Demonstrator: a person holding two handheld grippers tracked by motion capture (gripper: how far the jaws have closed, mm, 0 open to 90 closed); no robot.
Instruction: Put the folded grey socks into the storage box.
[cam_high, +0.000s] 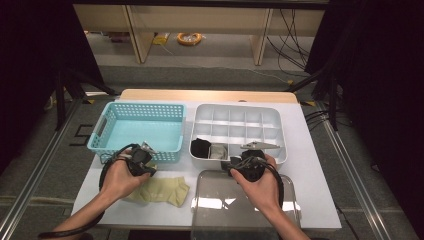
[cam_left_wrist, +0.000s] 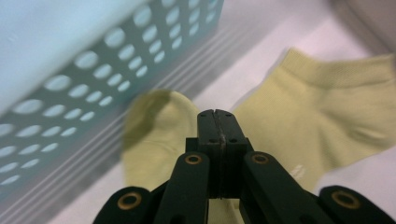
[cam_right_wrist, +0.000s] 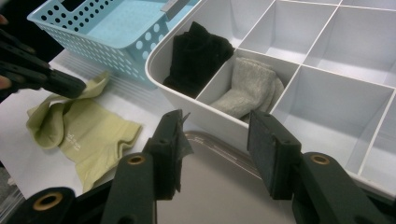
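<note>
**Yellow-green socks by the blue basket, left jaws pressed together**

Yellow-green socks (cam_high: 161, 190) lie flat on the white table (cam_high: 310, 170), just beside the near wall of the light blue perforated basket (cam_high: 137, 127), which sits at about 10 o'clock on the table. The left gripper (cam_high: 148, 167) hangs over the socks' basket-side end; in the left gripper view its jaws are clenched flat against each other, and whether any fabric is caught between them cannot be told.

At about 2 o'clock stands a white divided organiser (cam_high: 240, 131). Its near-left compartment holds a black sock (cam_right_wrist: 198, 53), and the compartment next to it holds a grey sock (cam_right_wrist: 250, 91).

The right gripper (cam_right_wrist: 215, 154) hovers at the organiser's near rim with its jaws released and well apart, nothing between them. Beneath it, at 5 o'clock, lies a clear plastic lid (cam_high: 245, 200), touching the organiser's near edge.
</note>
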